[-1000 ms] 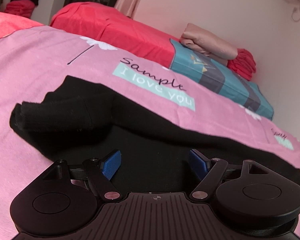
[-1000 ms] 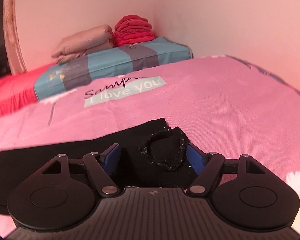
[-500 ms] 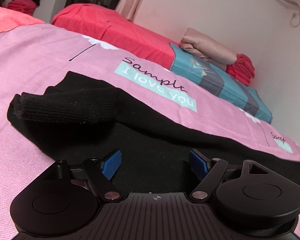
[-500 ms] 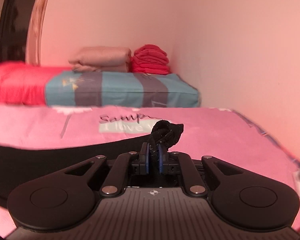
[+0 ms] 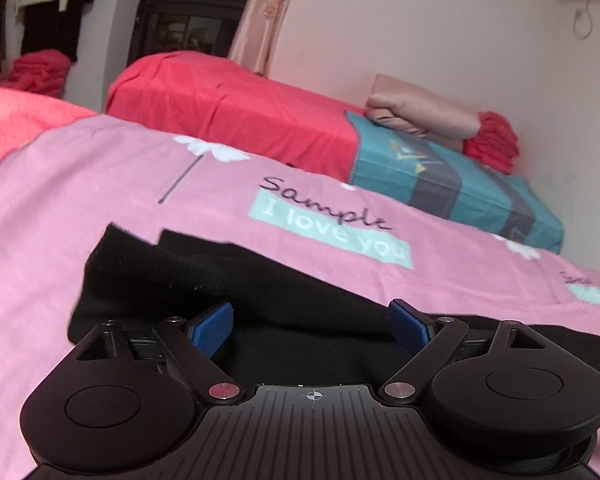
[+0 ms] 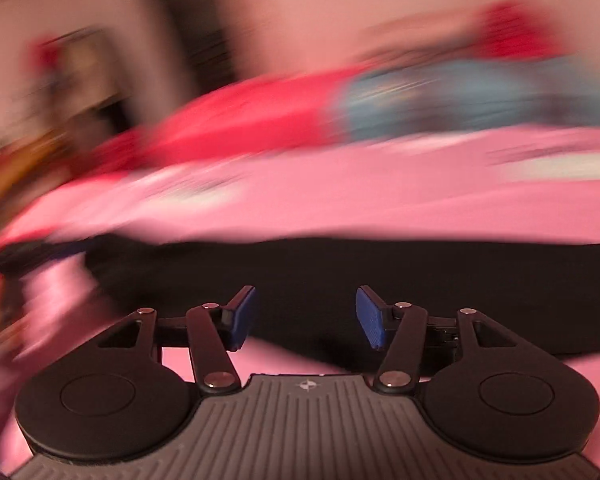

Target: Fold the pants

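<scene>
Black pants [image 5: 228,280] lie stretched across the pink bedsheet [image 5: 80,184], one end folded into a thick ridge in the left wrist view. My left gripper [image 5: 312,320] hovers open just above that fabric, with cloth below the blue pads but not pinched. In the blurred right wrist view the black pants [image 6: 340,272] run as a long band across the pink bedsheet [image 6: 340,184]. My right gripper [image 6: 306,316] stands over their near edge, its jaws opening and nothing pressed between the blue pads.
A red-covered mattress [image 5: 228,108] and a teal striped pillow [image 5: 452,184] lie along the wall, topped by a folded beige blanket [image 5: 420,108] and red folded cloths [image 5: 492,144]. Hanging clothes [image 5: 40,4] and a dark cabinet [image 5: 192,16] stand far left.
The right gripper let go of the pants' edge it pinched half a second ago, opened, and swung fast to the left. The left gripper rose a little; the folded ridge sits closer to it.
</scene>
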`<state>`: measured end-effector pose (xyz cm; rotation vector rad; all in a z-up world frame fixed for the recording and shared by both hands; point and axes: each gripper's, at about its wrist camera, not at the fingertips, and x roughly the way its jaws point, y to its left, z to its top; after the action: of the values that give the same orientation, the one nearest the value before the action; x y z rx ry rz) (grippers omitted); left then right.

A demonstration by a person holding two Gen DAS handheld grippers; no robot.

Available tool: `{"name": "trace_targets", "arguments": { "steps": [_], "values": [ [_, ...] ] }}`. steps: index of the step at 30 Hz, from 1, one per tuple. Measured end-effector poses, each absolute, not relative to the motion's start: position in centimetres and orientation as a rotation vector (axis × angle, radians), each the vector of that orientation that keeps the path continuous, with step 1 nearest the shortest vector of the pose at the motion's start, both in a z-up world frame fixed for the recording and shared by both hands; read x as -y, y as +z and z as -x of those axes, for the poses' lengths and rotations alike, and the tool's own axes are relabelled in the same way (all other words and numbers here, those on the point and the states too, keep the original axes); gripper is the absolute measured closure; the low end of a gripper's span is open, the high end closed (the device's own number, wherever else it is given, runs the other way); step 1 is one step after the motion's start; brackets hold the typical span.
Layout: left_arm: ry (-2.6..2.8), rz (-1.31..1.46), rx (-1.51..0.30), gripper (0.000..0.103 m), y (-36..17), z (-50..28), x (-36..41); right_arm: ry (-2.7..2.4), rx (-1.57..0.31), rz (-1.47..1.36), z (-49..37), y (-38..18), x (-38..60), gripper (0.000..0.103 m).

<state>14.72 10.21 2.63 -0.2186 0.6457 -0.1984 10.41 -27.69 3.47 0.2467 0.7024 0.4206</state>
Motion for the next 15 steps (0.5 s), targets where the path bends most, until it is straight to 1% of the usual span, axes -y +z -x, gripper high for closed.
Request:
{"name": "trace_targets", "arguments": {
  "steps": [2,5,8,9,10,12,15],
  "values": [
    [-0.185,0.224,-0.674,0.0,1.8,-16.0,-10.3,0.62,-0.756,-0.212,-11.9,2.3,21.6,0.043],
    [-0.203,0.26,-0.75,0.0,-0.5,-17.7,-10.7,0.744,-0.814,-0.069,-14.3,0.9,14.1,0.045],
    [-0.217,0.254,-0.748,0.0,-1.5,-17.9,-11.0,0.722,-0.739,0.062,-16.9,0.0,10.8,0.044],
    [-0.222,0.268,-0.748,0.0,-1.5,-17.9,-11.3,0.709,-0.714,0.073,-18.0,-0.4,10.6,0.04],
    [-0.228,0.287,-0.745,0.0,-1.5,-17.9,-11.6,0.697,-0.704,0.058,-19.2,-0.8,10.7,0.034],
    [-0.242,0.305,-0.737,0.0,-1.8,-17.9,-12.1,0.713,-0.767,-0.067,-20.9,-2.0,11.1,0.031],
    [-0.248,0.305,-0.732,0.0,-1.8,-17.8,-12.0,1.006,-0.864,-0.159,-19.2,-2.6,10.4,0.03]
  ]
}}
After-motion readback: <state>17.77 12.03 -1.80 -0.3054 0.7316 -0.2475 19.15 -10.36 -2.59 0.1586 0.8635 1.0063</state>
